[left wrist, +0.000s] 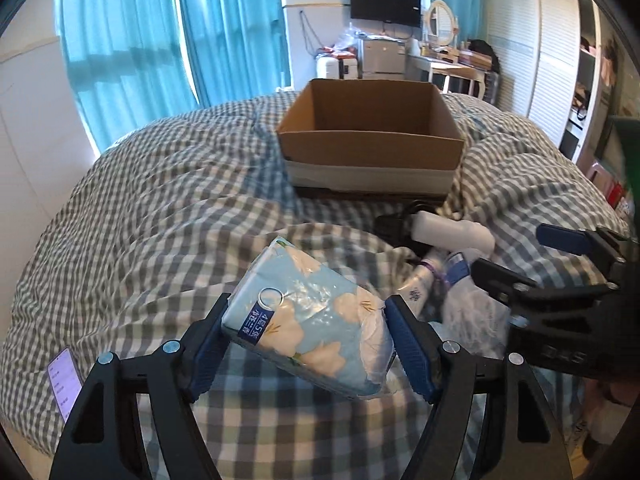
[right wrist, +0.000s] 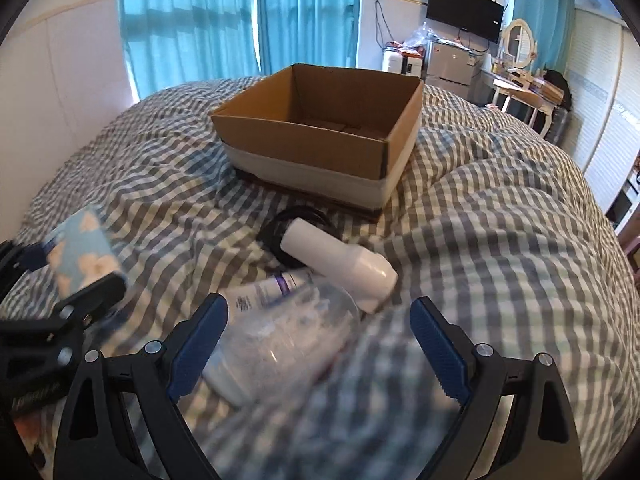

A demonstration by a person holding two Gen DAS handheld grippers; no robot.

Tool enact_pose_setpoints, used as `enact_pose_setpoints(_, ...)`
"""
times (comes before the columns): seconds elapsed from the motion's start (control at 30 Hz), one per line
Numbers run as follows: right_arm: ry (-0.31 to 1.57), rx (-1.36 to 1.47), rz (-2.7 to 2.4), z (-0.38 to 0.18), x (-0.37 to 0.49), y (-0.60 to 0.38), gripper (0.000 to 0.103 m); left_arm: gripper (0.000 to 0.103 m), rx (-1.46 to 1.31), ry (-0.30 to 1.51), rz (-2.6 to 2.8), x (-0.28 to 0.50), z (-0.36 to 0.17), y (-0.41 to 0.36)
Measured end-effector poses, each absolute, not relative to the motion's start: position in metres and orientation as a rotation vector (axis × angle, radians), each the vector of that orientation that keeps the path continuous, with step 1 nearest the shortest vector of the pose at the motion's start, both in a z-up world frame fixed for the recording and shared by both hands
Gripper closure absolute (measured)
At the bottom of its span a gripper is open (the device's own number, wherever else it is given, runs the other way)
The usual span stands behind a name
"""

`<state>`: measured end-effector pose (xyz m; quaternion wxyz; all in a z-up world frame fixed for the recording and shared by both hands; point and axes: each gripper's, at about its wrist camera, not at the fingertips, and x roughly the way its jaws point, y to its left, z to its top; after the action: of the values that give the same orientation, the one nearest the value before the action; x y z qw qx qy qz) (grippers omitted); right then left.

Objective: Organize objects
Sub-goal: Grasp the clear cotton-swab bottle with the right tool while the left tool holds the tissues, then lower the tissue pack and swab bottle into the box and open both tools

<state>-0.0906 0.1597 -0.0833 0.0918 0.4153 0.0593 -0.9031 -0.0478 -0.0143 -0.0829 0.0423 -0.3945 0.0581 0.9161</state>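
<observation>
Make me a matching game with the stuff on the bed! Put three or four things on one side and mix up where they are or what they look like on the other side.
Things:
1. tissue pack
2. cardboard box
3. white hair dryer
4. phone

Clues:
A. lying on a black cord beside a clear bottle
B. open on top, standing on the checked blanket
C. squeezed between the left gripper's blue pads
D. screen lit, lying at the left edge of the bed

Pairs: 1-C, 2-B, 3-A, 4-D

Your right gripper stands wide open over a clear bottle — beyond it lie a white dryer and the box.
</observation>
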Motion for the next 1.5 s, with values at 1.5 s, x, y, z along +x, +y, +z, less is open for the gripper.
enact_pose_setpoints(1.5,0.291,0.977,-2.667,-0.014,-0.048,0.16,0.039,0.026,-1.135,0.126,2.769,-0.058,-0.059,-0.015)
